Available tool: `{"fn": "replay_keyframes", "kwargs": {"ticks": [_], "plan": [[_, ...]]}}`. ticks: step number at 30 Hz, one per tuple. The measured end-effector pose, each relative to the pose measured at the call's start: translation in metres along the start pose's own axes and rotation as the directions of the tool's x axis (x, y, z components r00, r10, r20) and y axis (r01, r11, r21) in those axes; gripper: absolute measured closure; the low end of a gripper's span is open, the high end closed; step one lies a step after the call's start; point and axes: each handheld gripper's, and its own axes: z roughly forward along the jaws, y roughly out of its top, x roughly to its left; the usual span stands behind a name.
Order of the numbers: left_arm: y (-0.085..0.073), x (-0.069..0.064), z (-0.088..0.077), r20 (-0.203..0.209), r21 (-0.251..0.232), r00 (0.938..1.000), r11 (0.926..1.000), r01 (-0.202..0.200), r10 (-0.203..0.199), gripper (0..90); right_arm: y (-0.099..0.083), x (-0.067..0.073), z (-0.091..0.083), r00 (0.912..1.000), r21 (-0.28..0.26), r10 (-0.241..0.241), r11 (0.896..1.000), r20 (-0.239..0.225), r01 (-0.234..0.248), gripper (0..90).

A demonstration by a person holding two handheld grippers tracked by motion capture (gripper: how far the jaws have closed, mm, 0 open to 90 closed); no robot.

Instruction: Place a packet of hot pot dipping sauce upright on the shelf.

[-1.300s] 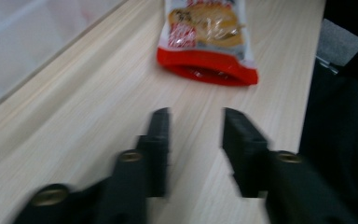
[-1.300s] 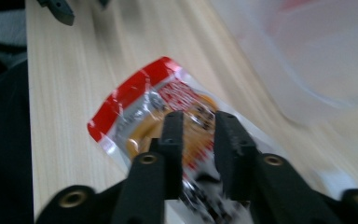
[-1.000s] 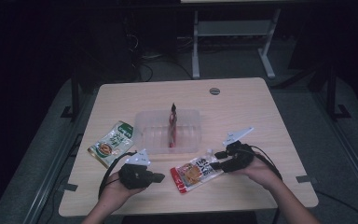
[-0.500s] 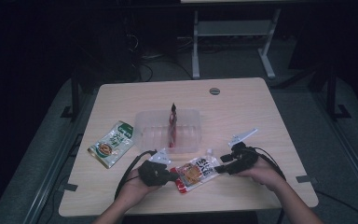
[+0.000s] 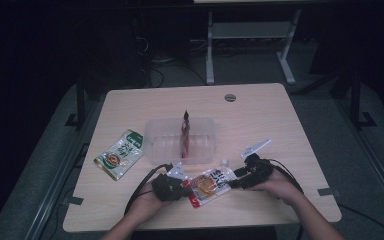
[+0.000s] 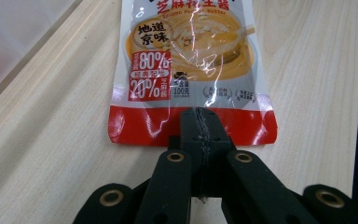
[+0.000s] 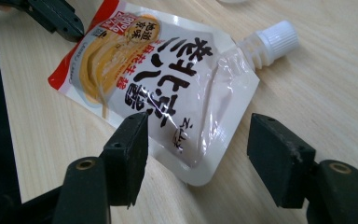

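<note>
Glossy white-and-orange spouted sauce pouch with red bottom band flat on the pale wood desk, near the front edge, between both claws. White screw cap pointing away from the front edge.

Left claw clenched, jaws fully together, tip sitting on the red band. Pinching the seam or just pressing on it: can't tell. Same claw at the pouch's left end in the high view.

Right claw released, jaws just been opening, now straddling the pouch's cap-end edge. Film between the pads, pads clear of it on both sides. Also seen at the pouch's right end.

Likely step: right-side pick-up of the pouch, probably for the clear plastic tub behind, already holding a dark red packet upright. Green-and-white sachet well off to the left, untouched.

Risks from here:
- Slick film plus thin flat edge: pads closing on nothing, or skidding off.
- Grab on the soft seam corner only: heavy pouch drooping, peeling out on the lift.
- Left tip pinning the red band during the lift: tug-of-war, fold or tear.
- Jaws too low on closing: scrape on the desk, pouch shoved toward the left claw.
- Squeeze on the belly: pressure at the cap, possible leak.
</note>
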Motion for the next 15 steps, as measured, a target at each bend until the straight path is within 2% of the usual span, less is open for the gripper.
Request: {"fn": "replay_keyframes", "kwargs": {"ticks": [9,12,14,15], "plan": [[-0.001,0.001,0.0,0.01,-0.01,0.9998,0.9998,0.016,-0.016,89.7,0.003,0.0,0.005,0.9987,-0.015,0.021,1.0,-0.046,-0.022,40.6],[-0.001,0.002,0.0,0.012,-0.01,0.9998,0.9998,0.017,-0.017,89.7,0.004,-0.002,0.008,0.9955,-0.027,0.039,0.999,-0.086,-0.042,42.4],[-0.001,0.002,0.0,0.013,-0.01,0.9997,0.9998,0.018,-0.018,89.7,0.005,-0.002,0.01,0.9945,-0.03,0.042,0.999,-0.096,-0.045,44.2],[-0.001,0.002,0.0,0.015,-0.006,0.9998,0.9999,0.016,-0.016,89.7,0.005,-0.002,0.012,0.9922,-0.032,0.039,0.999,-0.118,-0.043,44.8]]}}
